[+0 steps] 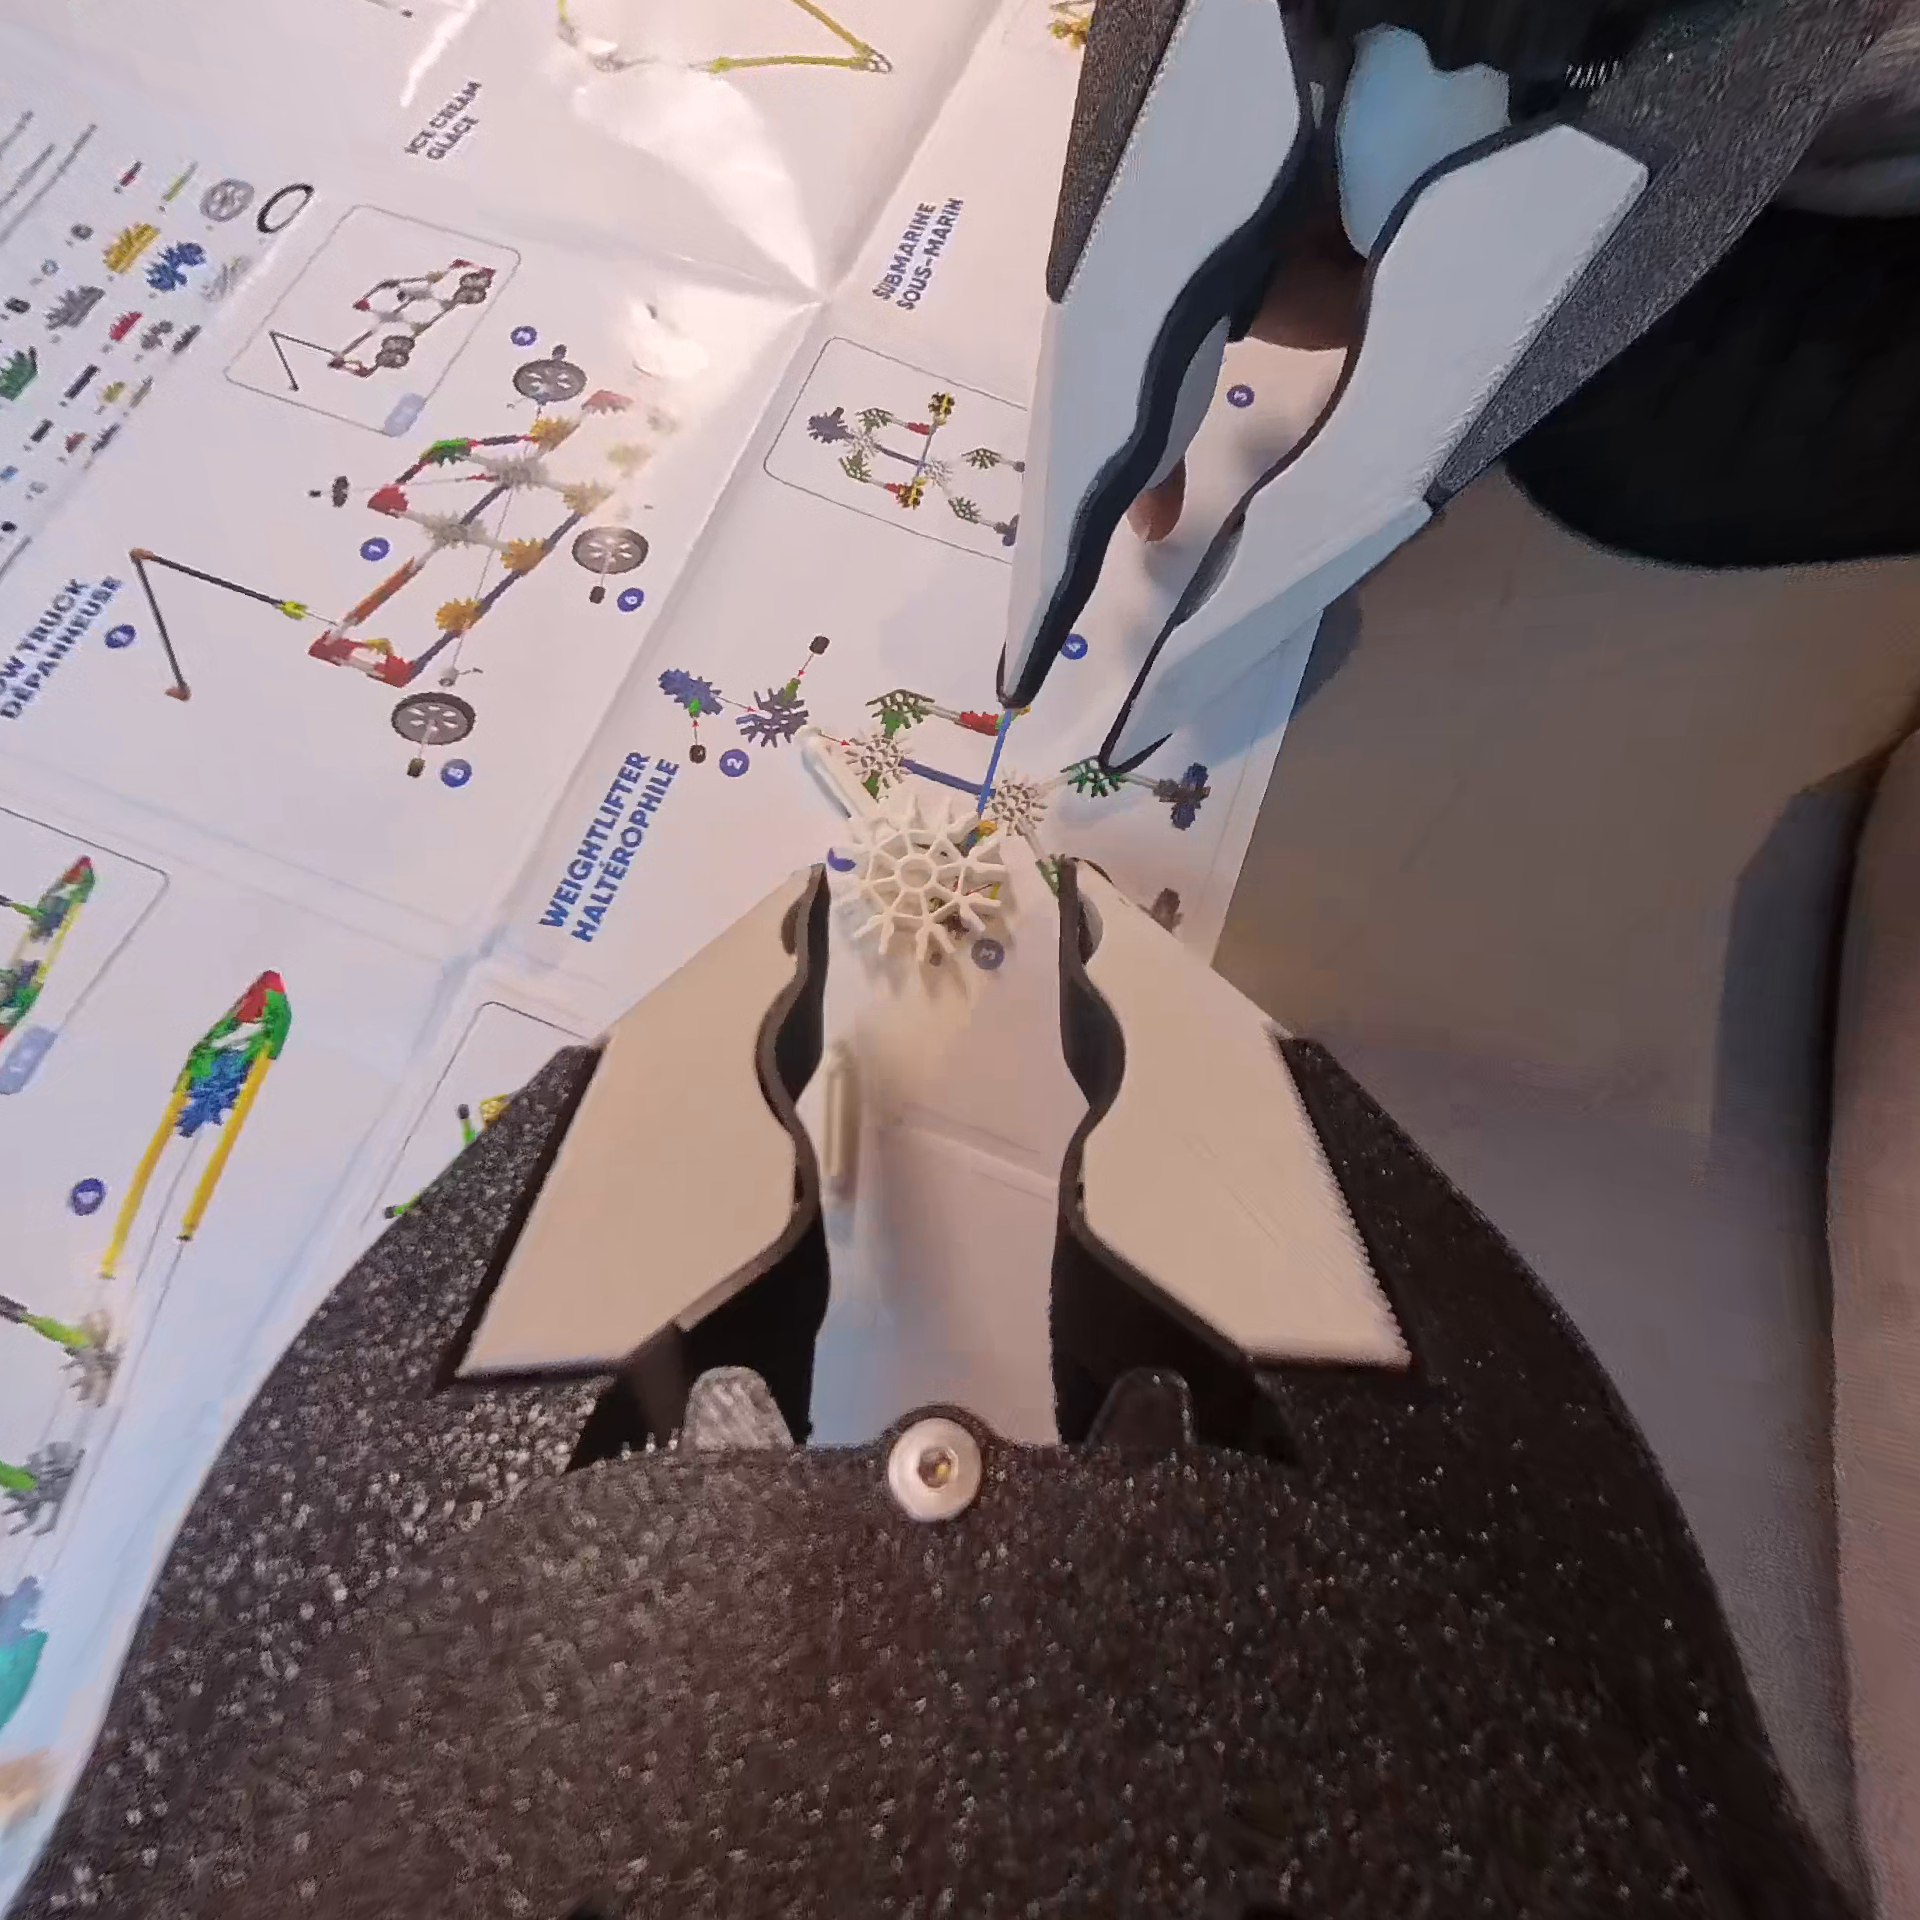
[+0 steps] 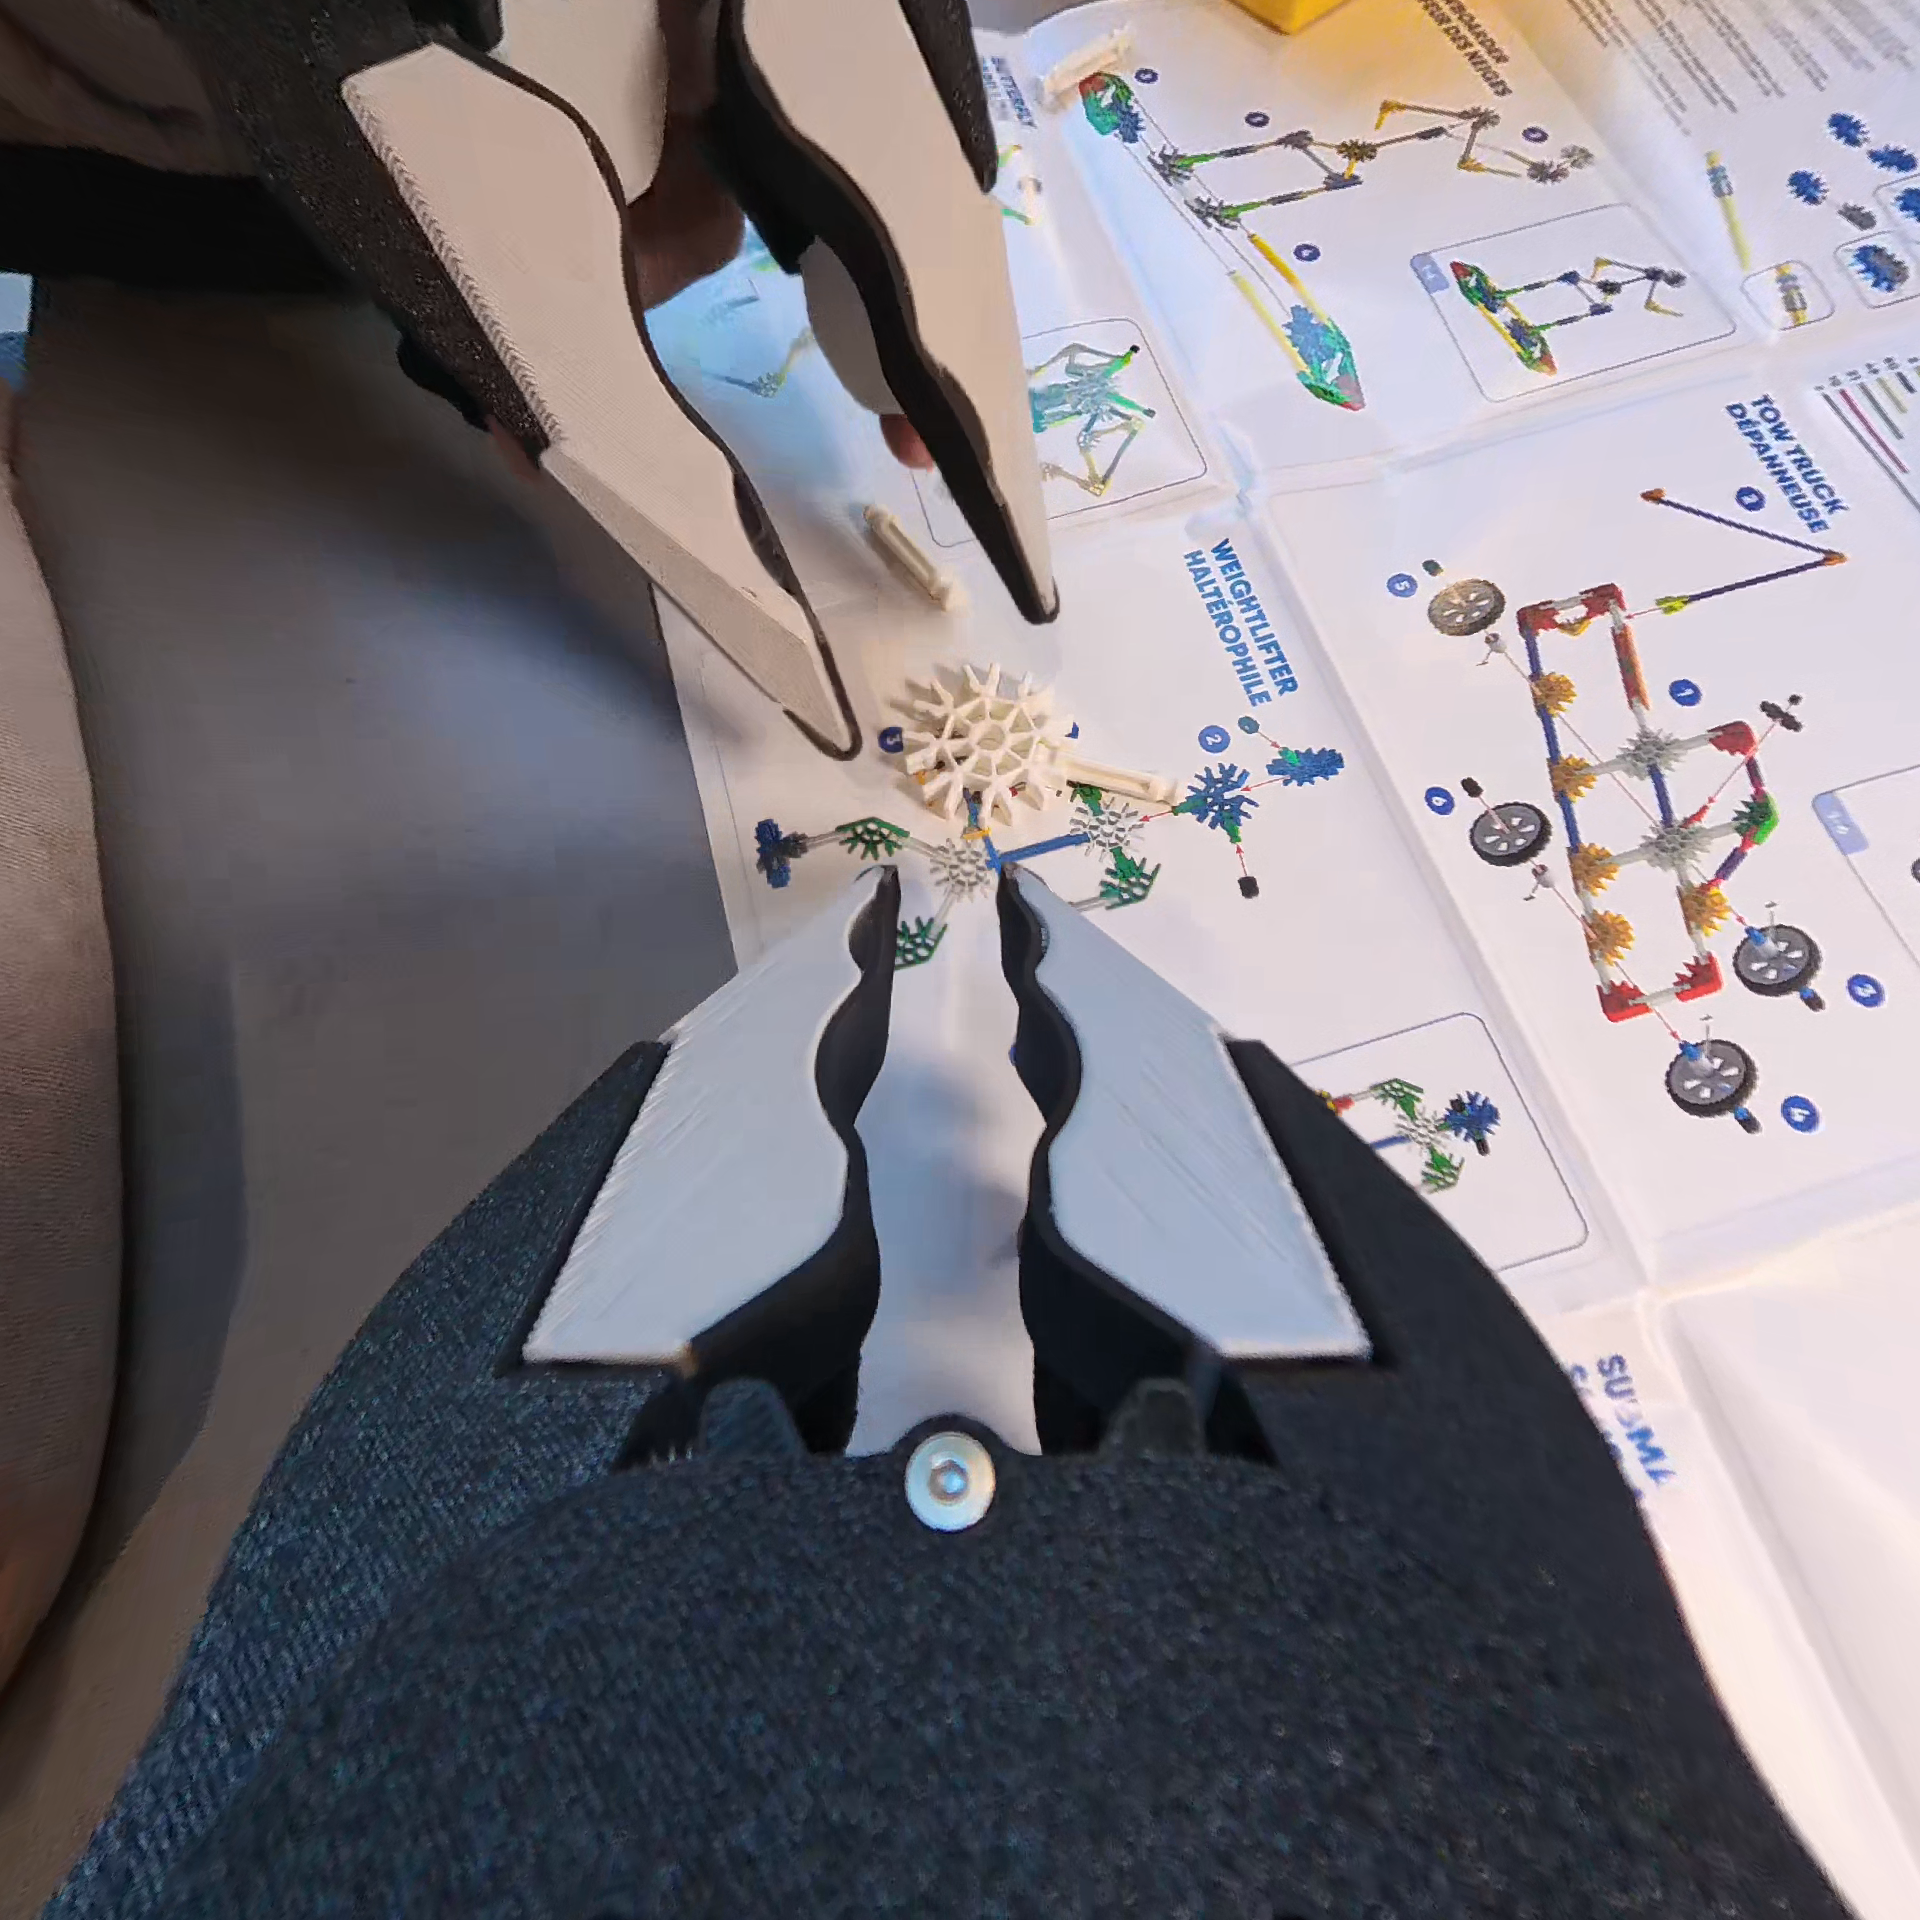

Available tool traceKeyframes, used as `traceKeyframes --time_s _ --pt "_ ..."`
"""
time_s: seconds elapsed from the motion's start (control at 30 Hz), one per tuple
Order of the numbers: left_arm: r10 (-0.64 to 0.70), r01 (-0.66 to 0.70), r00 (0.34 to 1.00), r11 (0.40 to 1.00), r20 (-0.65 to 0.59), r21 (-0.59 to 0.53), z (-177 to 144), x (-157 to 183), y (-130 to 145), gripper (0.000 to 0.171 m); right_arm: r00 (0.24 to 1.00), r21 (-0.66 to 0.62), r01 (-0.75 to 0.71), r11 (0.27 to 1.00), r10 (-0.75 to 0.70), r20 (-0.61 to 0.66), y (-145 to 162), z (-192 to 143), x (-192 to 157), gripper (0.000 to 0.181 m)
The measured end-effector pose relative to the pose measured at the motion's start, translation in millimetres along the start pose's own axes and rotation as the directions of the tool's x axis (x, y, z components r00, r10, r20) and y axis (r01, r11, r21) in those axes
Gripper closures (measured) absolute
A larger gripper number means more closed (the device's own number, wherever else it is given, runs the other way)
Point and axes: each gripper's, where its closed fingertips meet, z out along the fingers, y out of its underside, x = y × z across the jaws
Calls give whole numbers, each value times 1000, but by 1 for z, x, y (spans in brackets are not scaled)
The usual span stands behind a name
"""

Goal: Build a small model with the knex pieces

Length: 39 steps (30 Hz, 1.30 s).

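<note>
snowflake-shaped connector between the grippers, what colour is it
White; the snowflake-shaped connector shows best in the right wrist view.

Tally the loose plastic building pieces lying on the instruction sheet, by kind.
White snowflake-shaped plastic connector: 1
White plastic rods: 3, one plugged into the connector, one loose between the left gripper's fingers, one near the sheet's far edge
Total: 4 pieces, all white. A yellow block at the frame's top edge is left uncounted.

left gripper [image 1: 940,883]: jaws apart, white snowflake-shaped plastic connector [image 1: 925,883] between fingertips (contact unclear) | right gripper [image 1: 1070,722]: parted, tips over printed paper instruction sheet [image 1: 416,582] | beige surface [image 1: 1558,831] beside
</note>
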Motion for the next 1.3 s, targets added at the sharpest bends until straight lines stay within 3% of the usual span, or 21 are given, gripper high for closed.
traceKeyframes --time_s 0.1,0.2,0.4,0.57,1.07,1.2,1.3 --pt "62 -61 998 997 18 -38 -4 -15 9 131 1000 -29 -15 999 15 -22 -4 7 1 156" --pt "105 -111 989 992 -103 -58 -3 -11 18 136 998 -79 -36 996 32 -63 -5 17 4 150" --pt "218 -230 957 972 -193 -40 9 5 19 137 999 -149 -5 989 -1 -38 -3 24 9 153" --pt "198 -210 958 977 -205 -34 8 7 20 140 999 -177 42 983 -47 -24 0 18 22 162" --pt "177 -180 970 984 -169 -1 11 2 13 146 998 -37 23 999 -21 59 -5 13 22 163" --pt "155 -153 976 988 -154 30 5 -4 10 145 999 20 -15 1000 14 32 -11 6 33 164" --pt "92 -85 992 993 -82 81 -1 -25 3 144 993 120 -88 989 96 -65 -21 -4 61 164"
